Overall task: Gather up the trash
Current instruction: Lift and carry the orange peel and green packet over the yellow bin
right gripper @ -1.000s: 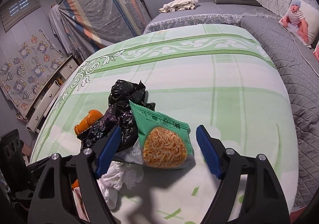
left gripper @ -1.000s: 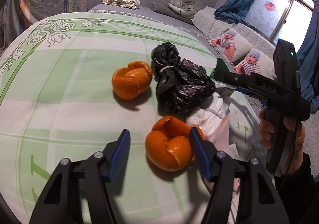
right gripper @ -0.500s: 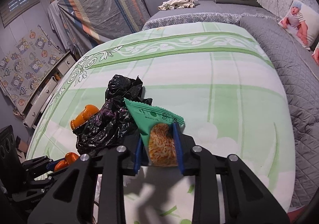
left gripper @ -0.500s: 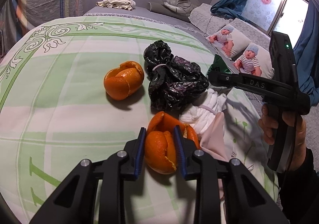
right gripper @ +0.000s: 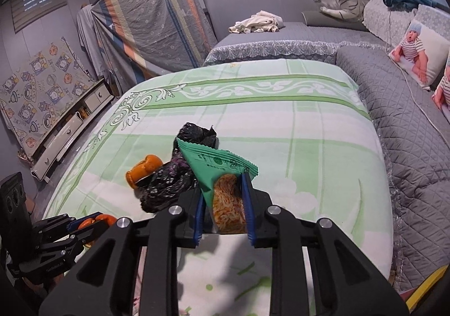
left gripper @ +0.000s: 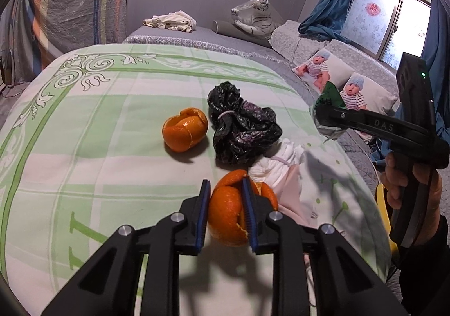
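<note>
My left gripper (left gripper: pixel 225 183) is shut on a curled orange peel (left gripper: pixel 225 212), held just above the green checked quilt (left gripper: pixel 84 147). A second orange peel (left gripper: pixel 184 133) lies further back, beside a crumpled black plastic bag (left gripper: pixel 242 130) and a white tissue wad (left gripper: pixel 277 164). My right gripper (right gripper: pixel 222 188) is shut on a green noodle packet (right gripper: pixel 216 161), lifted off the quilt (right gripper: pixel 309 147). In the right wrist view the black bag (right gripper: pixel 168 183) and the far peel (right gripper: pixel 144 169) lie behind the packet, and the left gripper (right gripper: pixel 84 223) shows at lower left.
A grey quilted bed (right gripper: pixel 407 147) runs along the right, with baby-print cushions (left gripper: pixel 357 93) and a toy tiger (left gripper: pixel 253 17). Crumpled cloth (left gripper: pixel 168 20) lies at the back. Something yellow (left gripper: pixel 384 203) shows past the quilt's right edge. A pink sheet (left gripper: pixel 289 189) lies under the tissue.
Both grippers closed, the left on the near orange peel and the right on the noodle packet. Both then rose, lifting their items off the quilt.
</note>
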A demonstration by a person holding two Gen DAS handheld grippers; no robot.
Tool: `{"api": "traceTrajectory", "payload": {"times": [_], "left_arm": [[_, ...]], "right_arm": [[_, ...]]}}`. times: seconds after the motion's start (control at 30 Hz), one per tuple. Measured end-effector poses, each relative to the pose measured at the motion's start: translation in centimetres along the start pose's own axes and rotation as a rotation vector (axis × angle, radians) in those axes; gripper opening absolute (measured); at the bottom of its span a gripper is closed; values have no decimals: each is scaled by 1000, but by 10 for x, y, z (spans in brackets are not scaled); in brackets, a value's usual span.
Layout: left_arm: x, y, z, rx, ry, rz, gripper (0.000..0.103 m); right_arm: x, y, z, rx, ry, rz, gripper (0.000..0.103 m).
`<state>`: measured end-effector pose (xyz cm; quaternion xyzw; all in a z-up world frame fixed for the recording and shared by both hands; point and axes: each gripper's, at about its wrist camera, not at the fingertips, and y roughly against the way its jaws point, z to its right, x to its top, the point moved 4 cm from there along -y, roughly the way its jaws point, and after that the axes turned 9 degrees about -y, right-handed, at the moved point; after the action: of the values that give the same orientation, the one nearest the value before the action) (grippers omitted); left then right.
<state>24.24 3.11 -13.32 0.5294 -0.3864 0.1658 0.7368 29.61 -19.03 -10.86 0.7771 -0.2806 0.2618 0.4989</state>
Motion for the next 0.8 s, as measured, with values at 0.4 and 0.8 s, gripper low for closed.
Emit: {"api": "traceTrajectory", "payload": {"times": [0.4,0.8], "left_arm": [[29,65,55,18,-81,165,21],[59,102,136,-47,-184,263,21]], "right_arm": [[-3,87,-7,43,29,109,22],[2,180,31,15,-15,264,22]]}}
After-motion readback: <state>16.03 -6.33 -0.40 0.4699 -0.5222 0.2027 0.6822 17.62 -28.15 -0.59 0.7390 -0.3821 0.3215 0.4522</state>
